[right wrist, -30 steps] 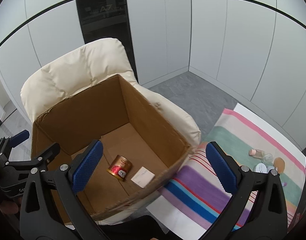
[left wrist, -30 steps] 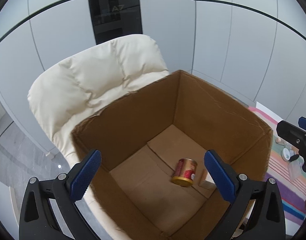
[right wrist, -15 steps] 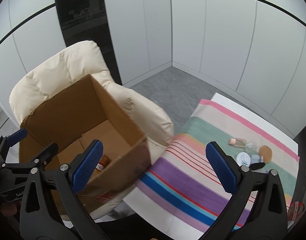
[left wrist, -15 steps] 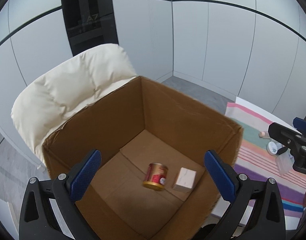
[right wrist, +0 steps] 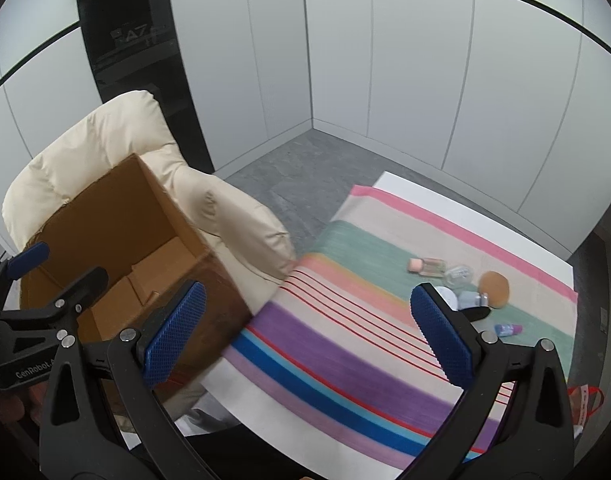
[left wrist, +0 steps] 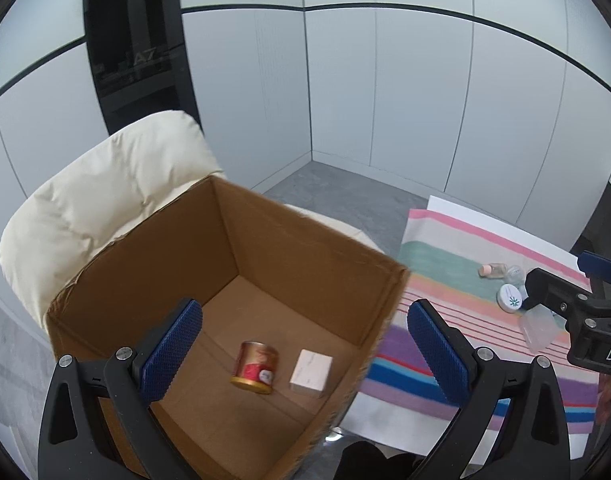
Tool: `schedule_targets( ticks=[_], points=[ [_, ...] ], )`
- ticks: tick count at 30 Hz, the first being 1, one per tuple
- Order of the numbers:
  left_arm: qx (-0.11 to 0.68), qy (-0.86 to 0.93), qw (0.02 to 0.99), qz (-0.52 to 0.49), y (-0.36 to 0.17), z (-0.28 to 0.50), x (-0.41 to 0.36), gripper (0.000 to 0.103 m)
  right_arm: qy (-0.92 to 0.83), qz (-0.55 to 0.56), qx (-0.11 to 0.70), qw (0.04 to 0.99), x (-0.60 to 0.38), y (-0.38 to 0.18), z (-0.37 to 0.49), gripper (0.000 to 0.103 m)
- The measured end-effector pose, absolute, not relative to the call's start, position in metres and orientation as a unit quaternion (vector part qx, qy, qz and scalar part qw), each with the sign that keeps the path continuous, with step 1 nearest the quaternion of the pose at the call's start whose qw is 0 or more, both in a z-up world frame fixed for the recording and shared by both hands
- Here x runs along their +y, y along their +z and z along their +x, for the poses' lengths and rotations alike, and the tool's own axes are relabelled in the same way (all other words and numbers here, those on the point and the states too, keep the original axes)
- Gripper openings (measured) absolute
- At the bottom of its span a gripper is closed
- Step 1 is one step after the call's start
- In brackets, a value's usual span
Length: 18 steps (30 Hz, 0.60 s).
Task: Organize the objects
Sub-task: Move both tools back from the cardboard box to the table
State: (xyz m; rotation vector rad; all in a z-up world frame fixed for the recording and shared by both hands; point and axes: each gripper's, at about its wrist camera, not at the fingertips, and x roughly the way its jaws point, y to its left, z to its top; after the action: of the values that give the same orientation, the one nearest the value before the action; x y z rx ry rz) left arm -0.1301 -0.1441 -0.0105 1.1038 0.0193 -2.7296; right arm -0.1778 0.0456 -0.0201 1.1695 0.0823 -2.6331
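Note:
An open cardboard box (left wrist: 305, 248) (right wrist: 117, 216) rests on a cream padded chair (left wrist: 105, 188) (right wrist: 233, 216). On its floor lie a red and gold can (left wrist: 255, 366) and a small pale carton (left wrist: 310, 372). My left gripper (left wrist: 304, 356) hovers open above the box's near right corner, empty. My right gripper (right wrist: 308, 332) hangs open and empty over the striped cloth (right wrist: 345, 340) (left wrist: 465, 320). Small toiletries sit at the cloth's far side: a pink-capped bottle (right wrist: 425, 266) (left wrist: 492, 270), a clear jar (right wrist: 459, 274), a brown round puff (right wrist: 494, 288) and a white-lidded jar (left wrist: 510, 298).
The striped cloth covers a white table (right wrist: 465, 204) to the right of the chair. A small blue and pink bottle (right wrist: 507, 330) lies near the cloth's right edge. White wall panels and a dark doorway (left wrist: 137, 60) stand behind. Grey floor (right wrist: 281, 176) shows between chair and table.
Both views have swung right, from the box toward the striped cloth. The right gripper has left the box and now hangs over the cloth. Both grippers stay open and empty.

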Motion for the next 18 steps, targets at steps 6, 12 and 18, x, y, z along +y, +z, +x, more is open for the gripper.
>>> schedule_targets(
  ticks=[6, 12, 18],
  points=[
    [0.006, -0.924, 0.077, 0.376, -0.013, -0.136, -0.125, 0.103, -0.908, 0.404, 0.019, 0.111, 0.073, -0.02, -0.177, 0.103],
    [0.002, -0.925, 0.058, 0.376, -0.013, -0.142, -0.103, 0.103, -0.909, 0.407, 0.01, 0.093, 0.097, -0.021, -0.175, 0.103],
    [-0.005, -0.926, 0.042, 0.376, -0.013, -0.148, -0.079, 0.103, -0.909, 0.41, 0.002, 0.074, 0.124, -0.023, -0.17, 0.103]
  ],
)
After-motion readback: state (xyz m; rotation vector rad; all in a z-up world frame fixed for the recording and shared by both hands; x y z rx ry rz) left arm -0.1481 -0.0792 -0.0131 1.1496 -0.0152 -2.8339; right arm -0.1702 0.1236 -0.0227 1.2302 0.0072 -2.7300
